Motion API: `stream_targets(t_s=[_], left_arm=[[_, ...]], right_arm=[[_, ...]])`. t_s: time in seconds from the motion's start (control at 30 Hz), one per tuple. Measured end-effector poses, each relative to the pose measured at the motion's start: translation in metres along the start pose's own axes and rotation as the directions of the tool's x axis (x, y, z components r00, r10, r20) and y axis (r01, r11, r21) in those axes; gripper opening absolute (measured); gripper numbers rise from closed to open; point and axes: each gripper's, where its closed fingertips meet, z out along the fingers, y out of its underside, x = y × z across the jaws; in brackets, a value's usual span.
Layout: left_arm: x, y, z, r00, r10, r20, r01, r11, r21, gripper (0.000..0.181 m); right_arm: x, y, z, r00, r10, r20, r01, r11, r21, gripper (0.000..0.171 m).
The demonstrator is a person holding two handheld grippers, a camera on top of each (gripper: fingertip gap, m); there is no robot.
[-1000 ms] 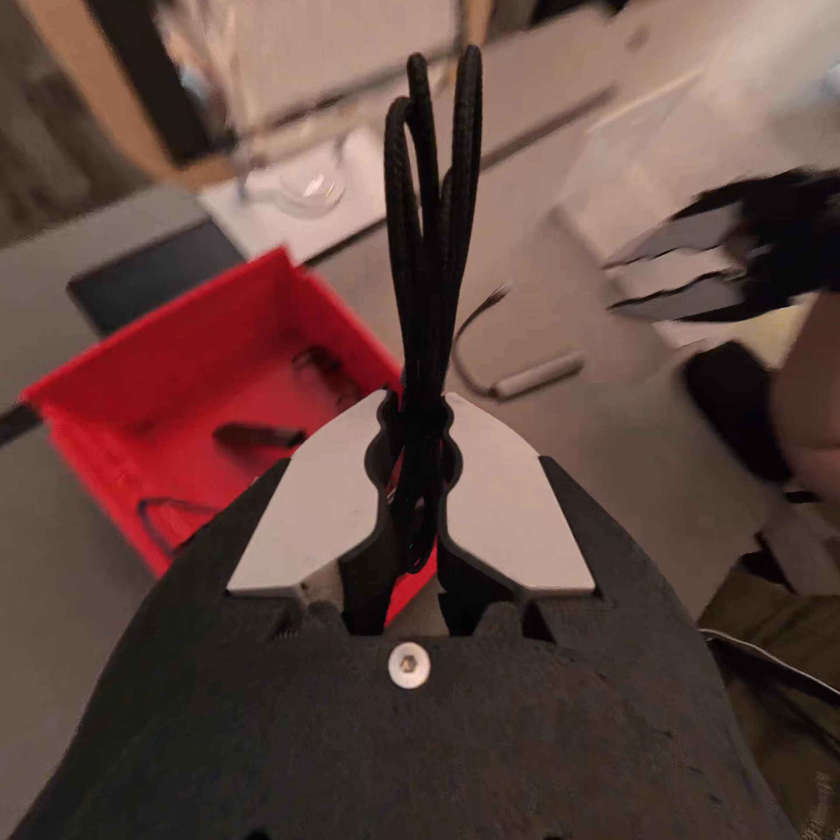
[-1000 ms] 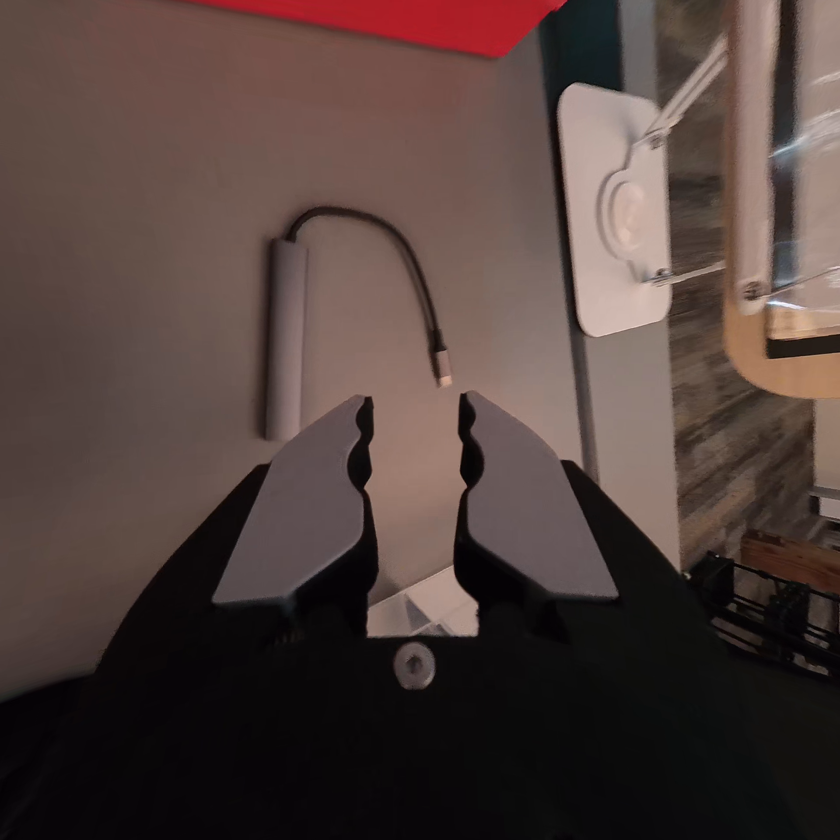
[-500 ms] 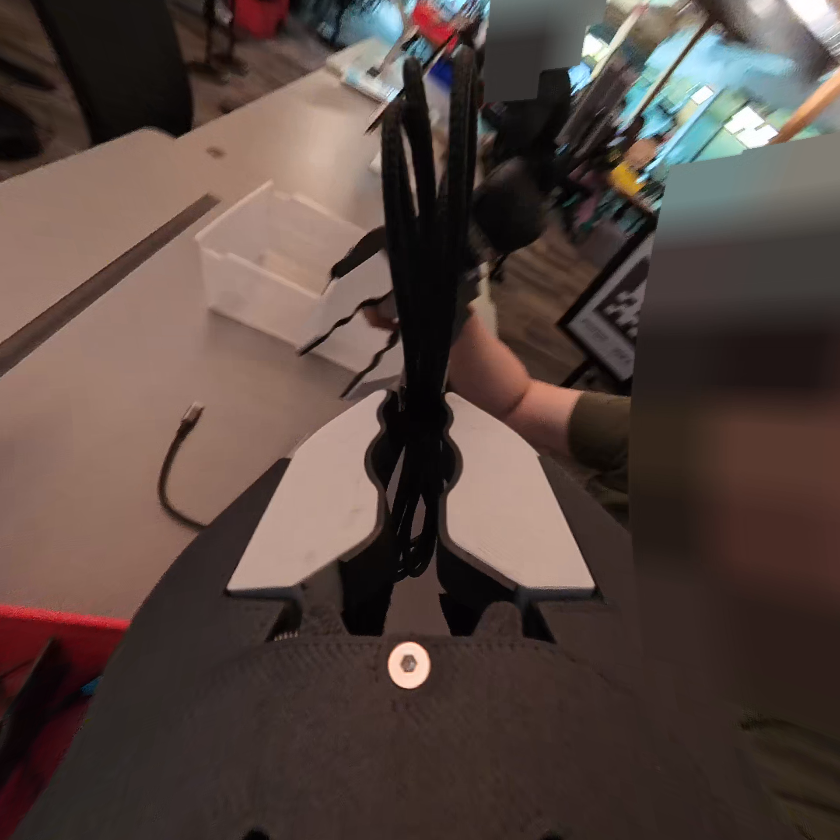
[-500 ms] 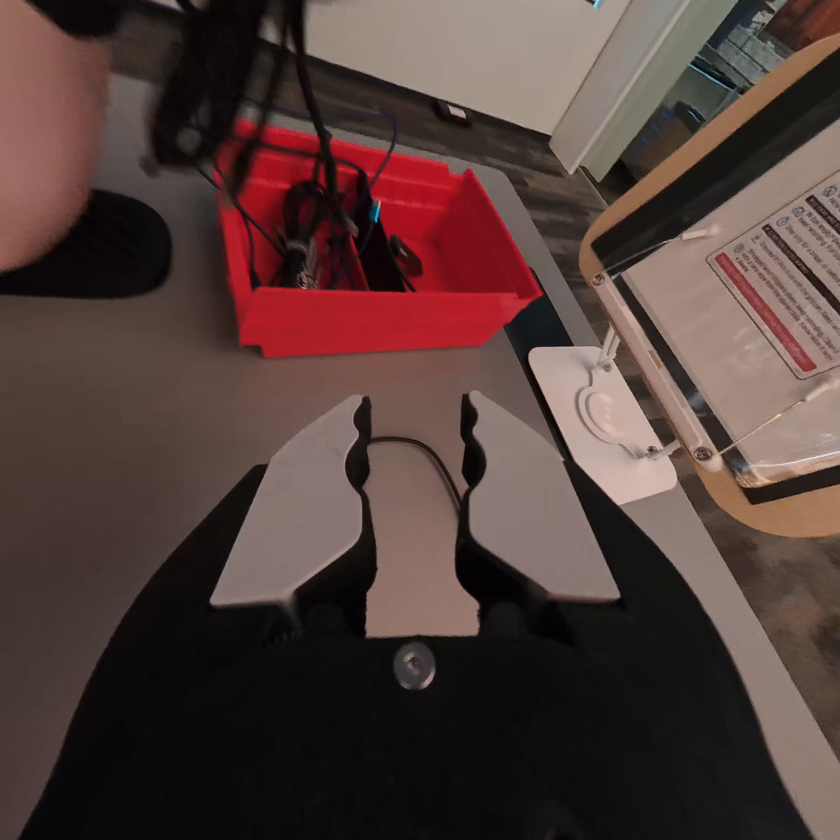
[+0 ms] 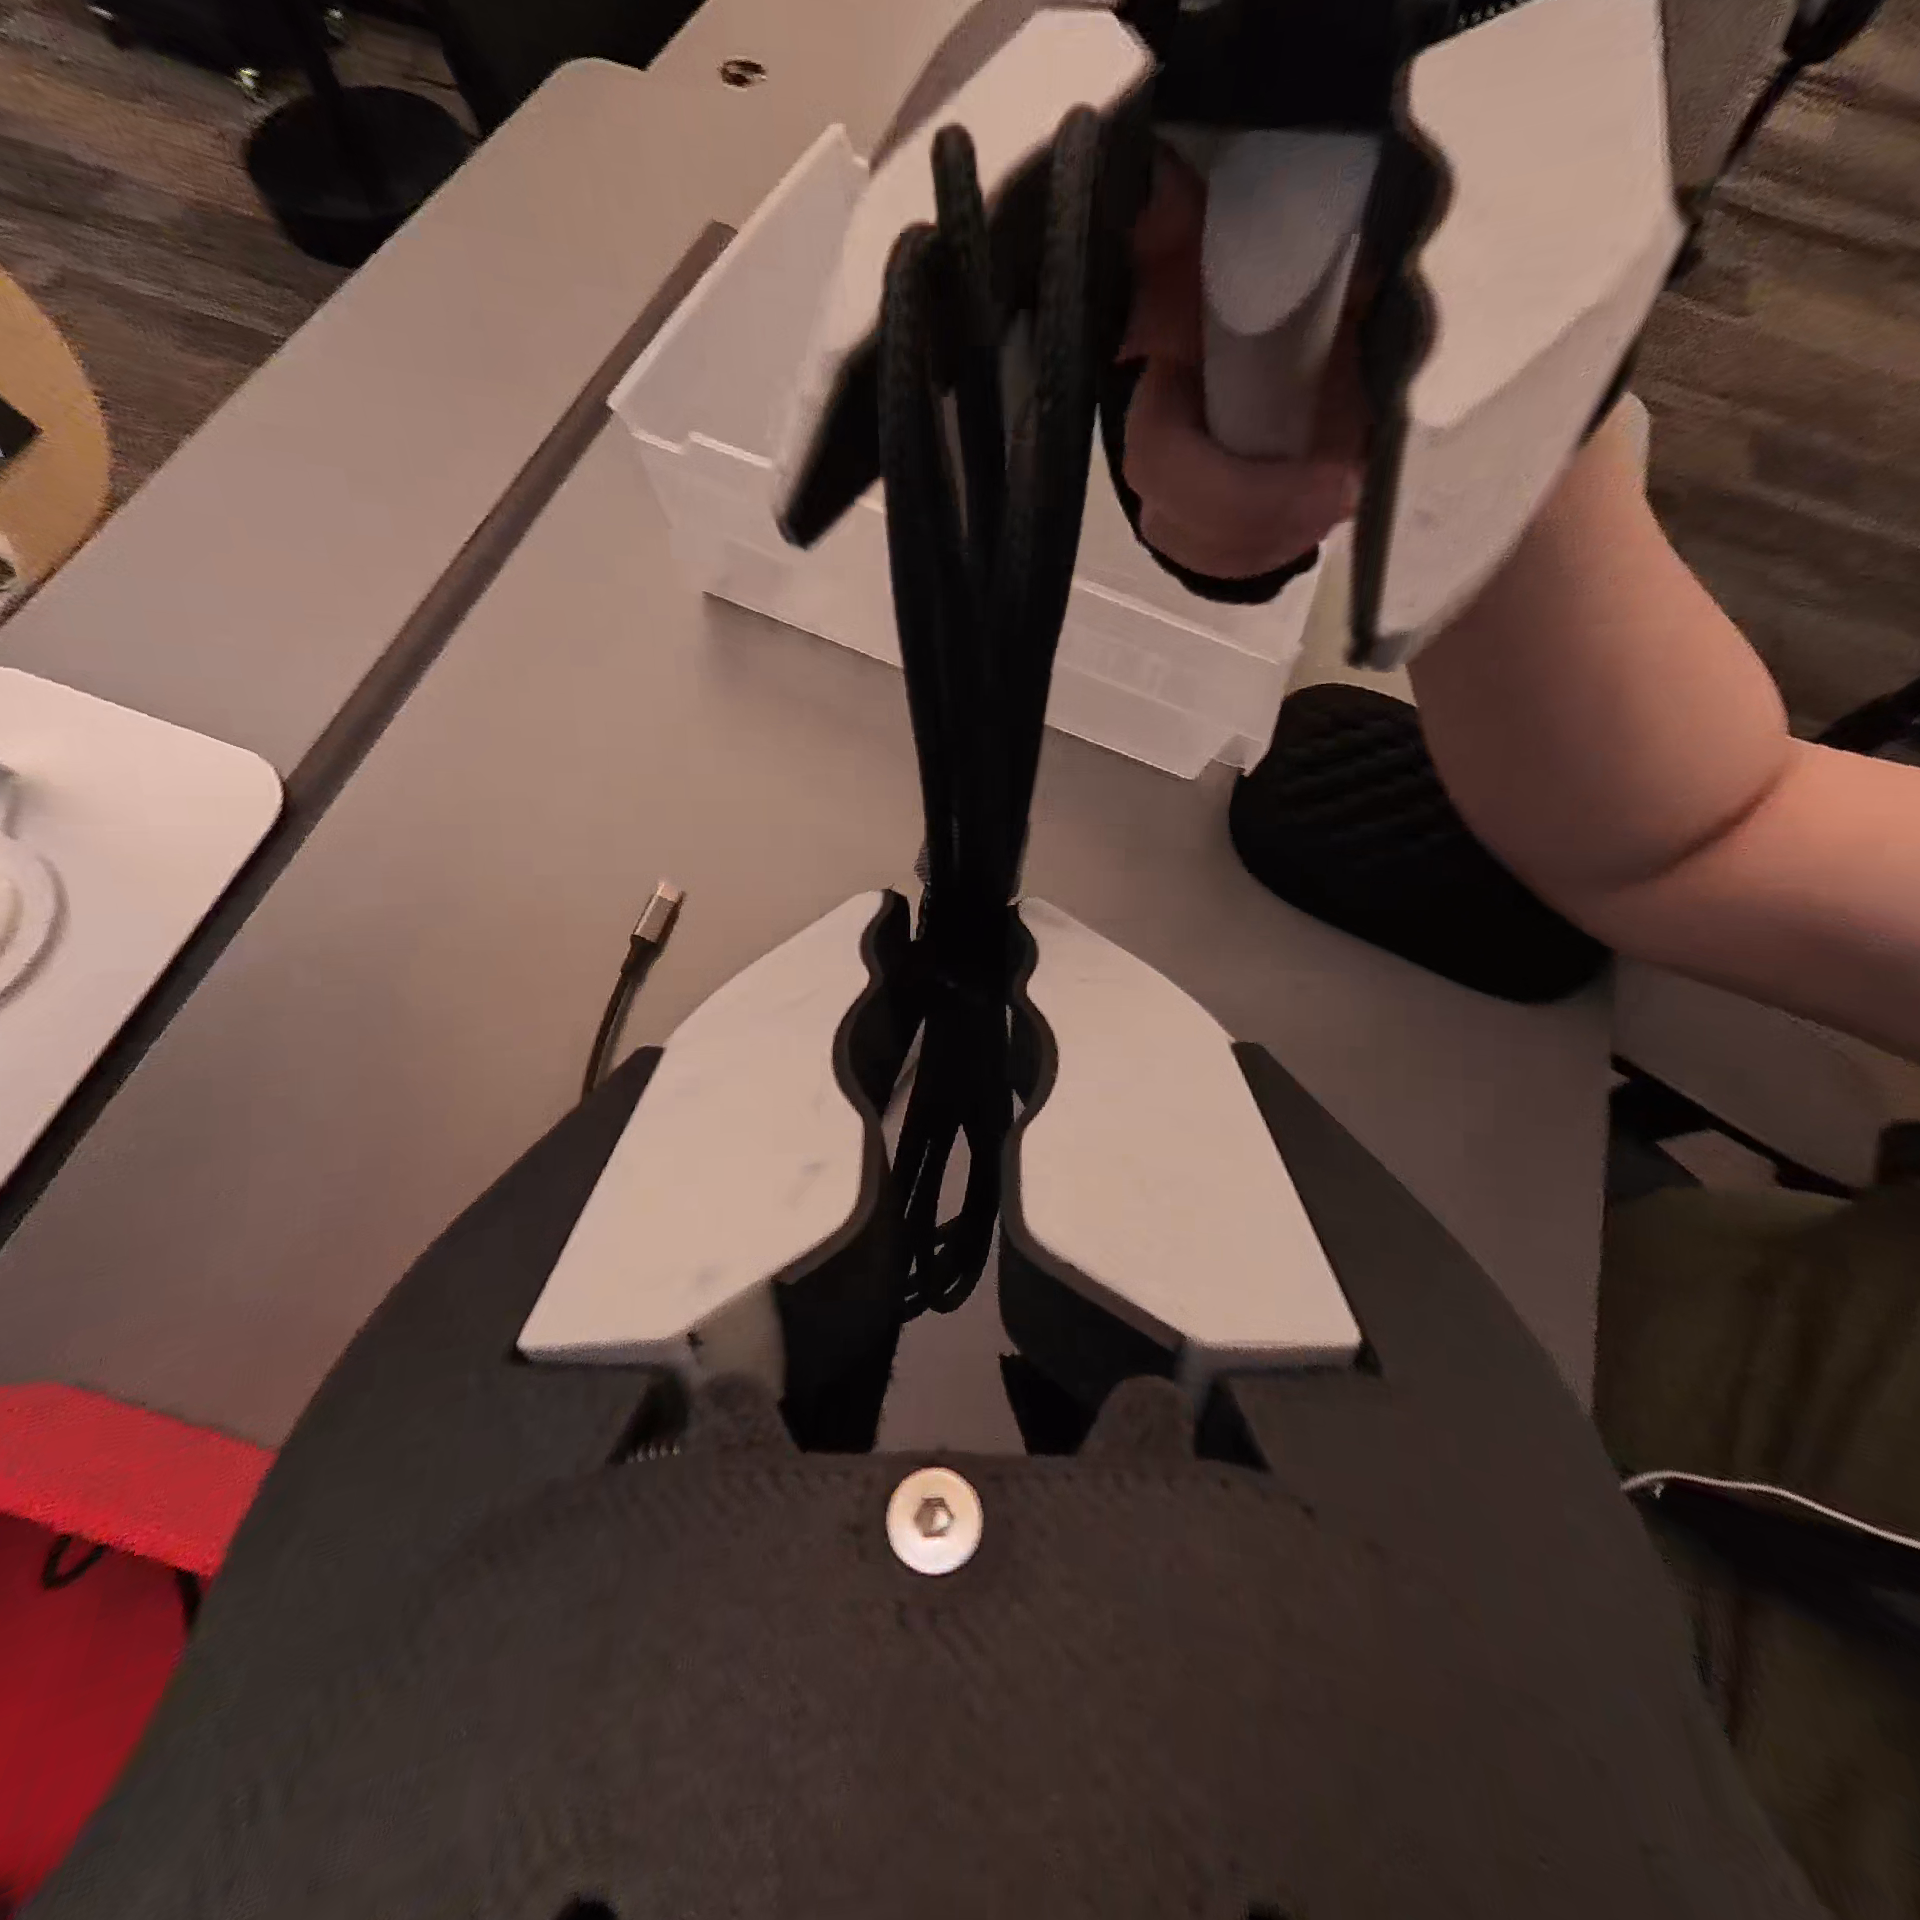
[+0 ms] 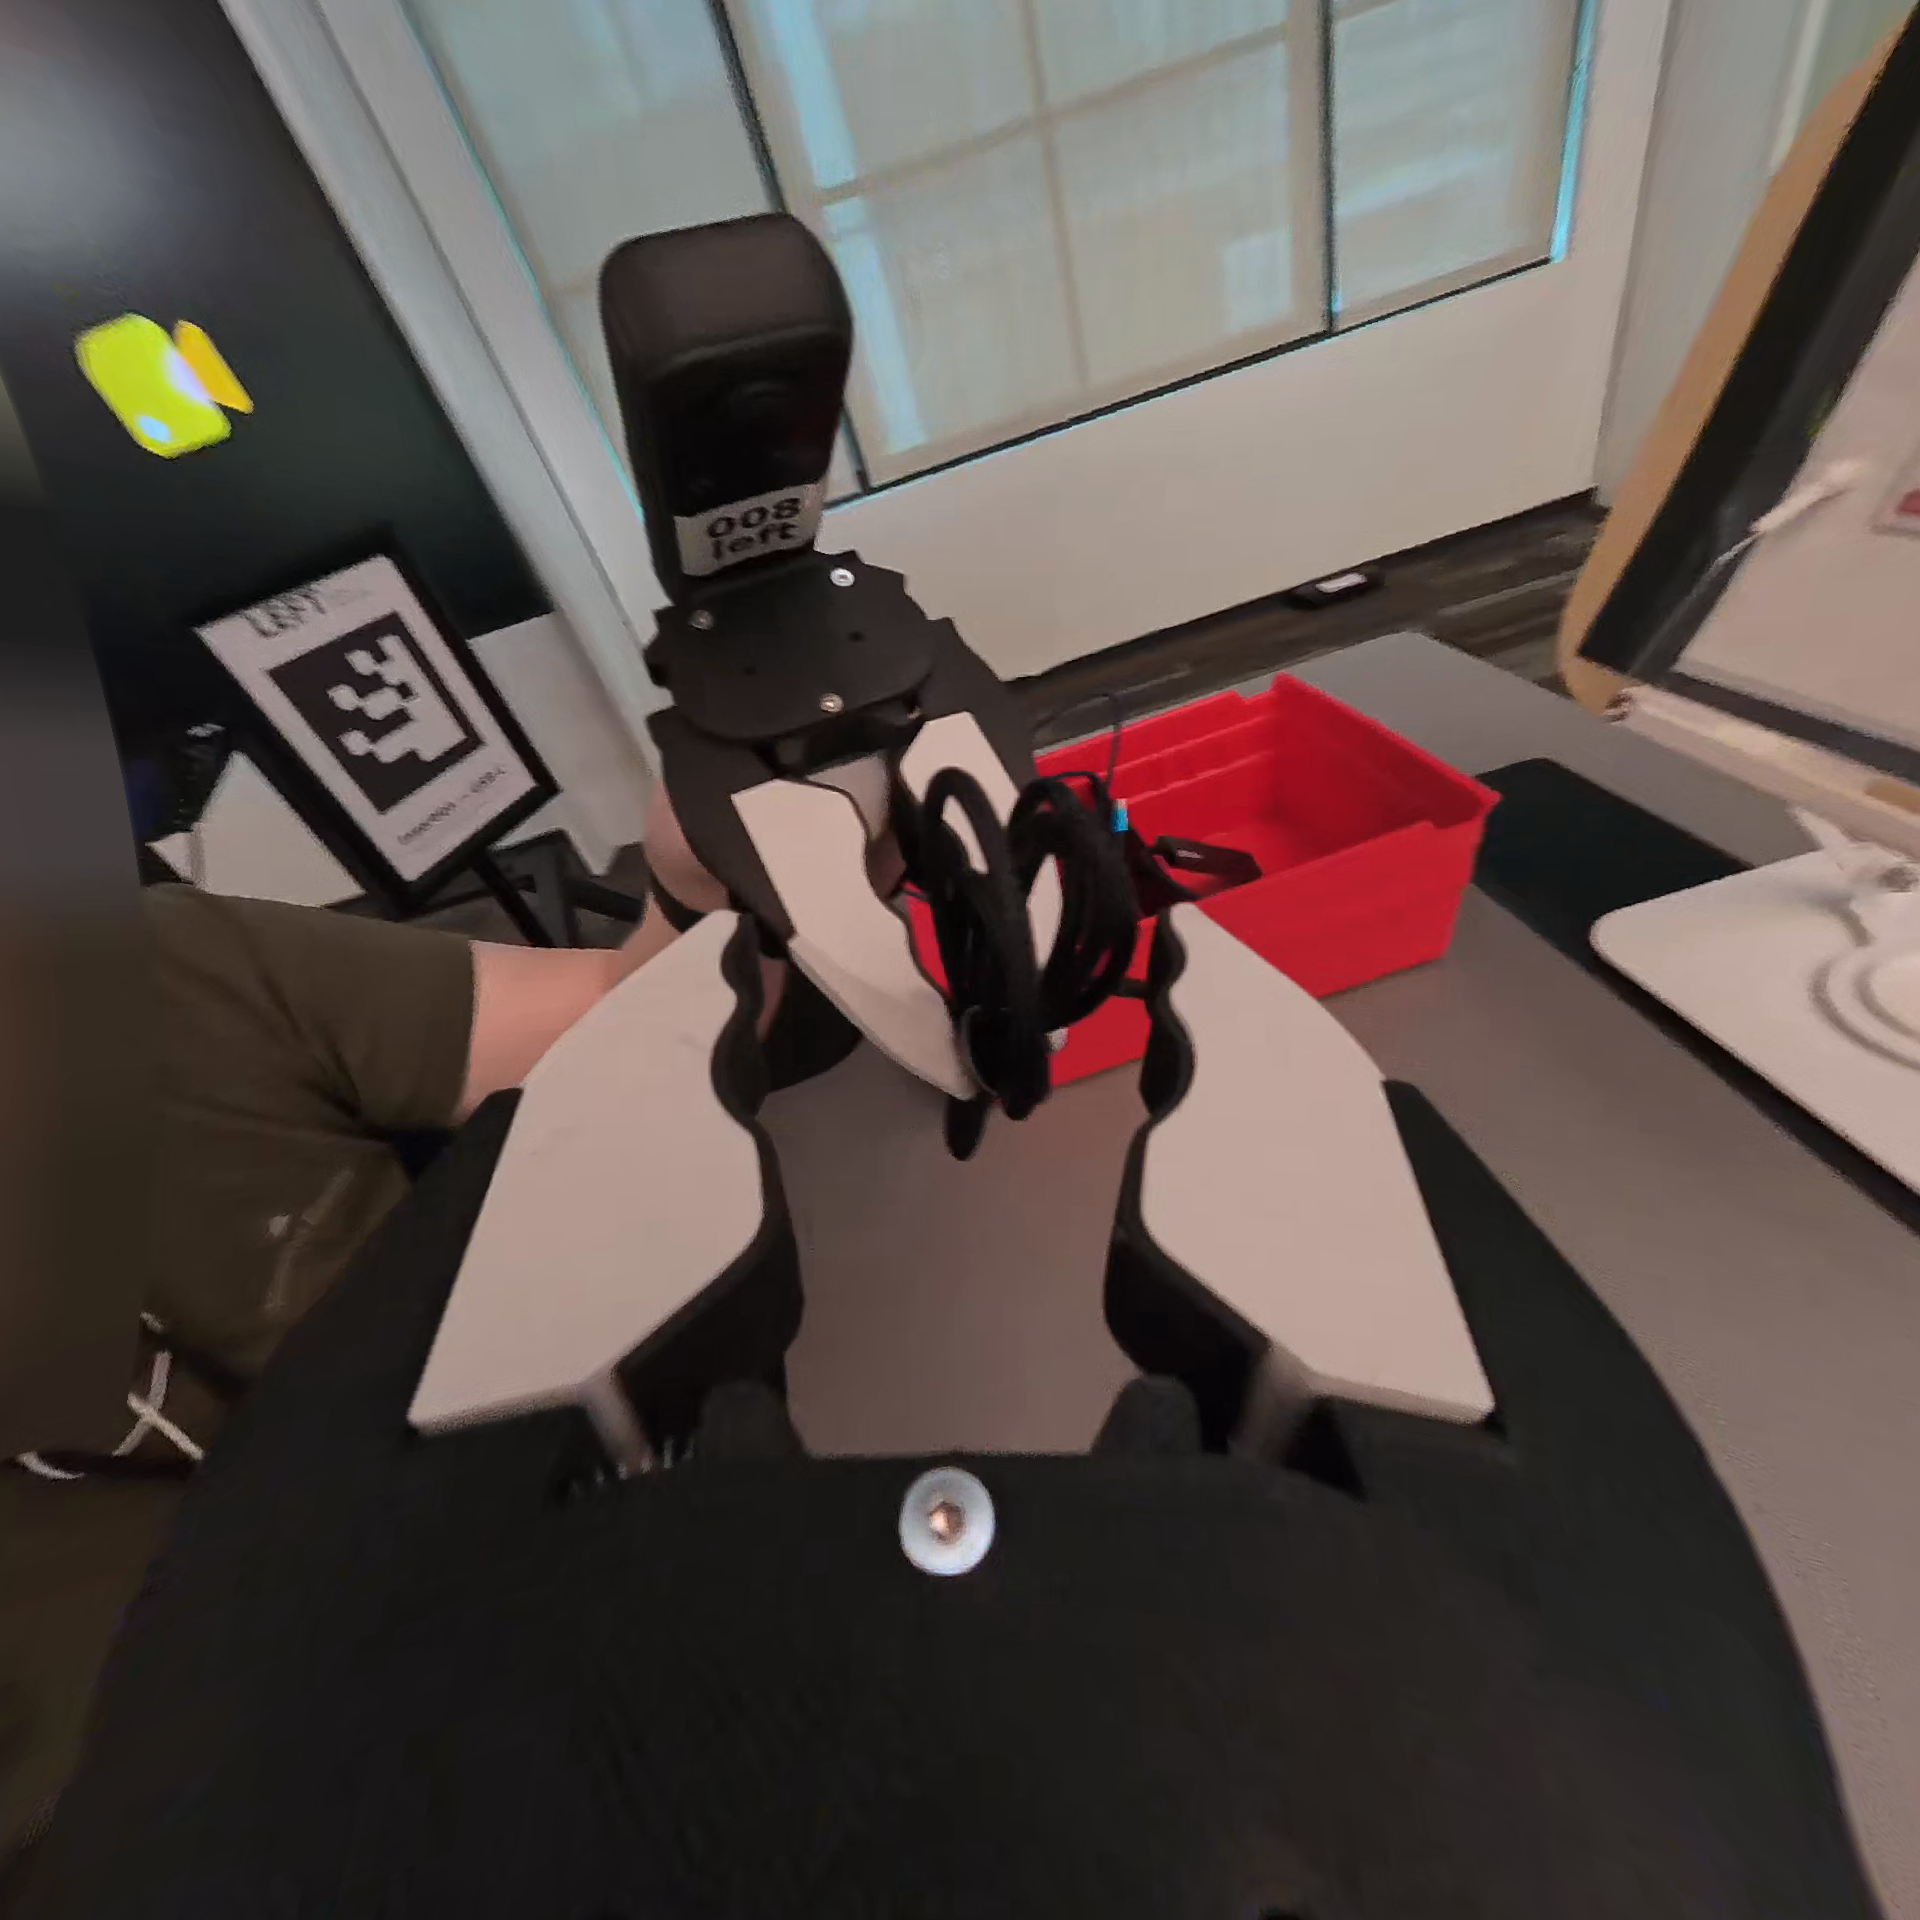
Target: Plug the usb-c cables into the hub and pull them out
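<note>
Above the table [image 5: 436, 935], in the left wrist view, the left tool [image 5: 951, 914] pinches one coiled black cable bundle [image 5: 971, 644], lifted free so an end can be picked out, I judge. The right tool [image 5: 1236, 343] hangs spread at the bundle's far loops. One grey plug [image 5: 659, 918] on a short lead lies on the table just left of the left tool; the hub itself is out of sight. One clear bin [image 5: 1039, 613] stands behind.

In the right wrist view, the right tool [image 6: 948, 987] gapes, empty, facing the bundle [image 6: 1023, 935]. One red bin [image 6: 1351, 883] sits toward the table's far edge.
</note>
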Motion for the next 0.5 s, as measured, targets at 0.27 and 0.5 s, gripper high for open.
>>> stream_targets(t_s=[0.27,0.5], left_arm=[[0.011,0.027,0.008,0.998,0.021,-0.067,-0.032,0.985,-0.169,0.035],[-0.025,0.068,-0.020,0.996,0.088,-0.027,-0.092,0.939,-0.333,0.067]], right_arm=[[0.007,0.023,0.007,0.980,0.185,0.079,-0.175,0.978,-0.115,0.012],[-0.016,0.015,-0.007,0.977,0.140,0.160,-0.120,0.984,-0.128,0.012]])
